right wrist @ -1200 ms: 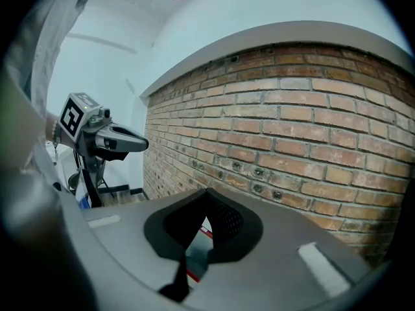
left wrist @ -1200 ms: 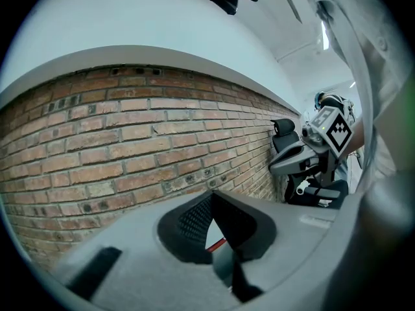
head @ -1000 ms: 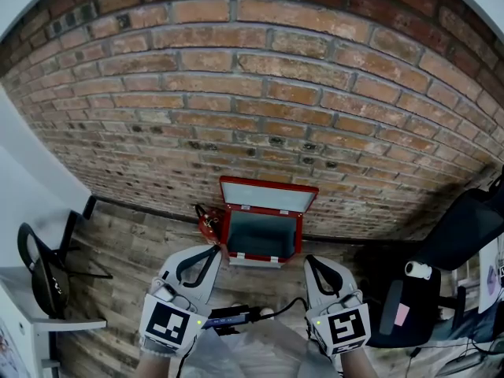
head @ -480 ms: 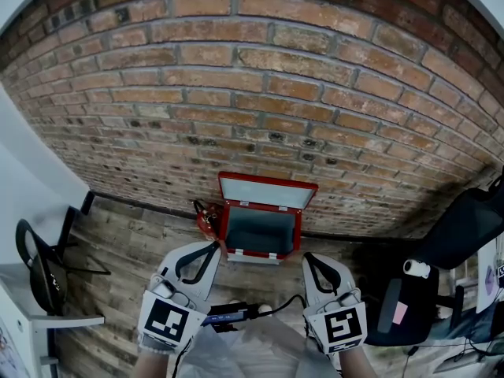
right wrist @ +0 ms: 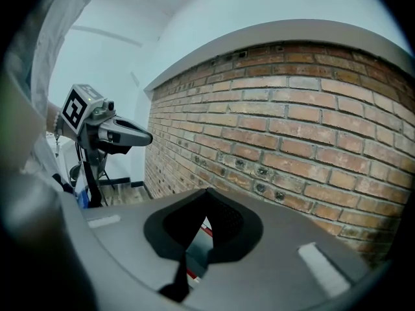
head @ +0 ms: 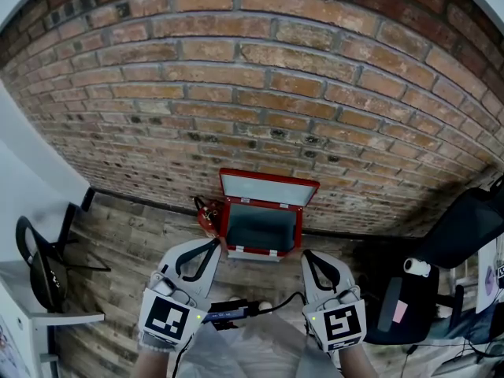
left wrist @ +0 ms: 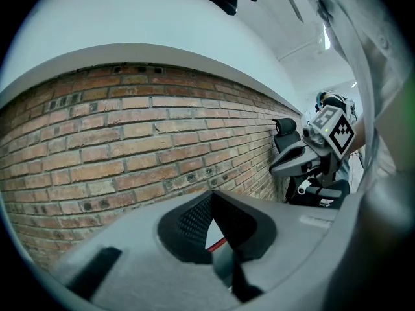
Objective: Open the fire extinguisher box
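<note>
Directly ahead, a red fire extinguisher box [head: 262, 227] stands open against a brick wall [head: 260, 77], with the left gripper [head: 214, 246] and right gripper [head: 306, 255] near it, jaws closed and empty.

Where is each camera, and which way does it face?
Head view: on the person's head, facing down at the open red box by the brick wall; left gripper, right gripper show.
Left gripper view: on it, along shut jaws toward the wall; right gripper shows.
Right gripper view: likewise; left gripper shows.
All share the wall.
</note>
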`<state>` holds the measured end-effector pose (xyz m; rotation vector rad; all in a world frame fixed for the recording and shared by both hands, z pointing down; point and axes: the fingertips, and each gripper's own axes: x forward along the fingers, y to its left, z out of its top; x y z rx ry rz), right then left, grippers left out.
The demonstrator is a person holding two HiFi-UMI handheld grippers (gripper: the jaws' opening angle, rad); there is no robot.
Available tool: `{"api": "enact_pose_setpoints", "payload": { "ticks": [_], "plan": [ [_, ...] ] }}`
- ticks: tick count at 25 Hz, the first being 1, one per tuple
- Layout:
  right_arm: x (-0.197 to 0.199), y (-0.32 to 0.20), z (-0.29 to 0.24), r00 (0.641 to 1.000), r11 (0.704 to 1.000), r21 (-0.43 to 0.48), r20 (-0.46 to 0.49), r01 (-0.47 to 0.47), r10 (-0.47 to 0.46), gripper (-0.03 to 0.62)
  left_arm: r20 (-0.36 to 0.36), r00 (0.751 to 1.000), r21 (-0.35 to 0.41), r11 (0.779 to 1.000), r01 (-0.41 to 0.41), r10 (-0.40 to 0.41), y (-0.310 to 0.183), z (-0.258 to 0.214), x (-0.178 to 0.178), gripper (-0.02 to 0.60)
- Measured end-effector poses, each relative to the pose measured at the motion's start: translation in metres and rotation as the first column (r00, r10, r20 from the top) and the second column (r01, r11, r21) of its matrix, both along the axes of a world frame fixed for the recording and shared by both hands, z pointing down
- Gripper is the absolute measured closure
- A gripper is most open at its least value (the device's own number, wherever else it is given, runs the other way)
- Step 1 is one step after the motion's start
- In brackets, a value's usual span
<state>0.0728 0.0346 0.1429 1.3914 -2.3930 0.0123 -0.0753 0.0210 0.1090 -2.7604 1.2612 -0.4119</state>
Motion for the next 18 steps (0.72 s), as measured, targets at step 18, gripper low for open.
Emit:
{"api": "enact_pose_setpoints", "payload": {
  "ticks": [18],
  "plan": [
    [-0.0008,-0.0023,0.0011,1.000,1.000,-0.006,0.002,-0.001,0.001,0.589,0.013,1.000,-0.006,1.000,-0.011,0.011,-0.0015,0.0041,0.0014,0.584]
  ]
}}
